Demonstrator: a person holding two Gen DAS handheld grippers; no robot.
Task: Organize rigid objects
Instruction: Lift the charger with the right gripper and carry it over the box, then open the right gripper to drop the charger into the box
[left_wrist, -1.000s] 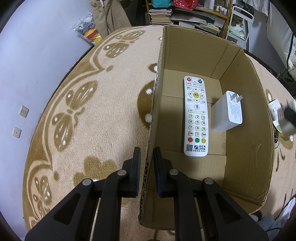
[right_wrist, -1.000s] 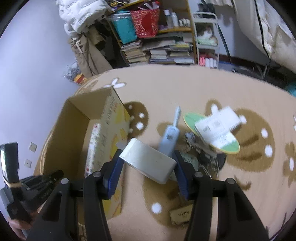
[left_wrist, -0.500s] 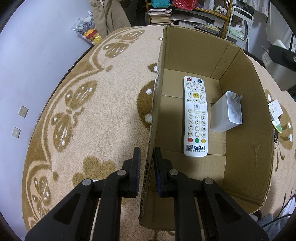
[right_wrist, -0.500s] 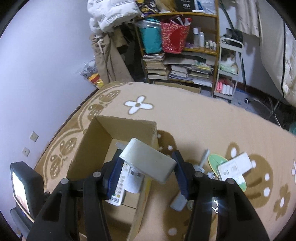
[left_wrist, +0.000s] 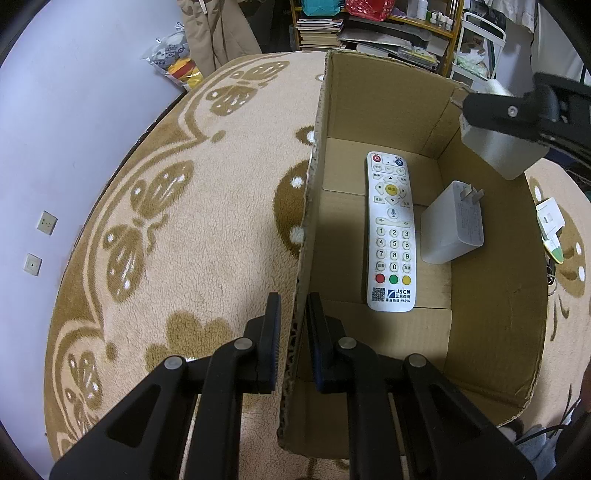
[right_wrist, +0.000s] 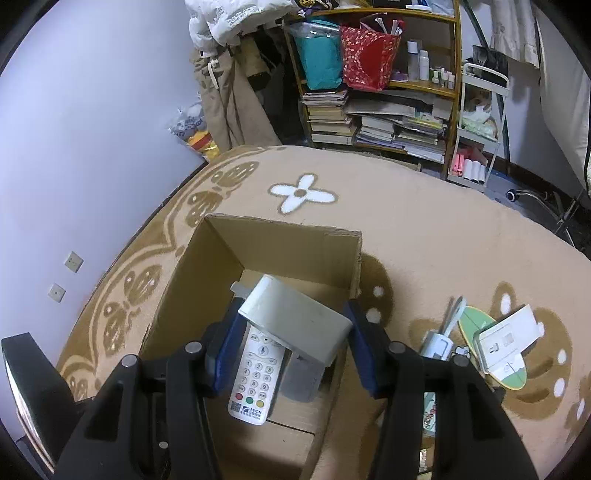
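Note:
An open cardboard box (left_wrist: 491, 332) (right_wrist: 192, 280) stands on the patterned rug. My left gripper (left_wrist: 293, 325) is shut on the box's left wall. Inside lie a white remote (left_wrist: 391, 236) (right_wrist: 256, 376) and a white plug adapter (left_wrist: 452, 223) (right_wrist: 301, 378). My right gripper (right_wrist: 291, 328) is shut on a white rectangular block (right_wrist: 295, 325) (left_wrist: 498, 151), tilted and held above the box's interior. In the left wrist view the block and one black finger (left_wrist: 517, 110) hang over the box's far right corner.
On the rug right of the box lie a white card box on a green oval (right_wrist: 506, 339) (left_wrist: 550, 221) and a pale blue handset-like item (right_wrist: 441, 338). A loaded bookshelf (right_wrist: 388, 103) and a cart (right_wrist: 476, 122) stand behind. A wall runs along the left.
My right gripper has carried the white block leftward from above the rug to above the box's inside. The left gripper and the box have stayed still.

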